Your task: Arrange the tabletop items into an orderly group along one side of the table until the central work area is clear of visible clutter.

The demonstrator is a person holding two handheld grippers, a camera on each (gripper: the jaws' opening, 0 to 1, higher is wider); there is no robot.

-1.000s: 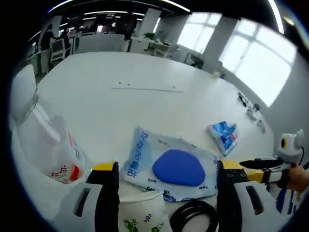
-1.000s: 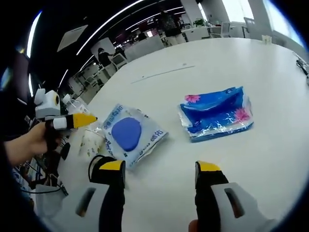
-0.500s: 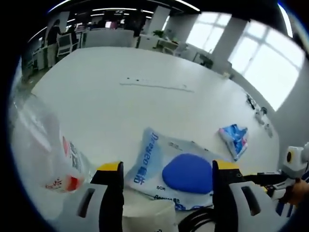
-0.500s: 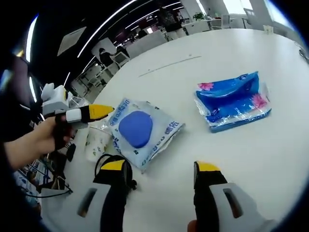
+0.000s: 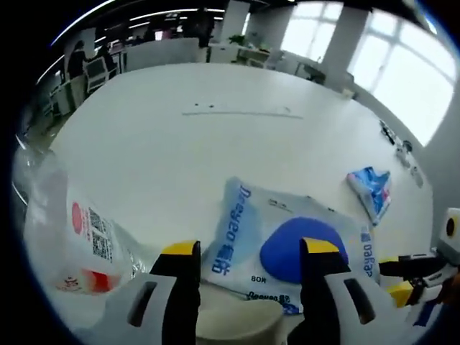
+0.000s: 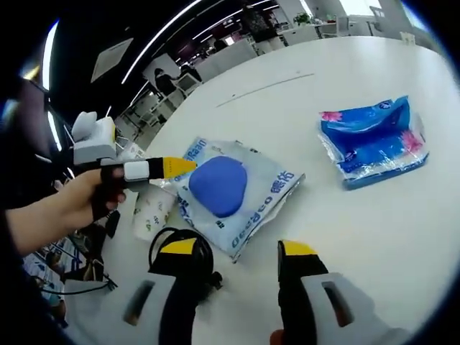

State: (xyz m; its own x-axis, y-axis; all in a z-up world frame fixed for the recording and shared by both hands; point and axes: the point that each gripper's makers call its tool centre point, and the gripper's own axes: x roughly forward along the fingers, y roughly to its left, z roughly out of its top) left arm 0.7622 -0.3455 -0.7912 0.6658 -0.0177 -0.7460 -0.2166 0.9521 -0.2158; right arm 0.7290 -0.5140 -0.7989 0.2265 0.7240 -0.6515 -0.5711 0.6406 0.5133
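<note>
Open-plan office desks and bright windows ring a broad white table [image 5: 180,144] where loose items wait to be grouped along one edge. At lower left of the left gripper view lies a clear plastic bag with a red label and QR code [image 5: 79,244]; its print is too small to read. At bottom centre, the left gripper [image 5: 243,251], jaws parted and holding nothing, sits over the rim of a white paper cup with a green leaf pattern [image 5: 233,327], seemingly lining up to lift it. Just beyond lies a white pouch with a blue oval panel and blue lettering [image 5: 295,244], not clearly legible. At right sits a blue floral tissue pack [image 5: 374,192]. In the right gripper view, a black coiled cable [image 6: 180,248] lies just beside the cup, lower left, and the right gripper [image 6: 237,251] hovers open and empty near the pouch.
</note>
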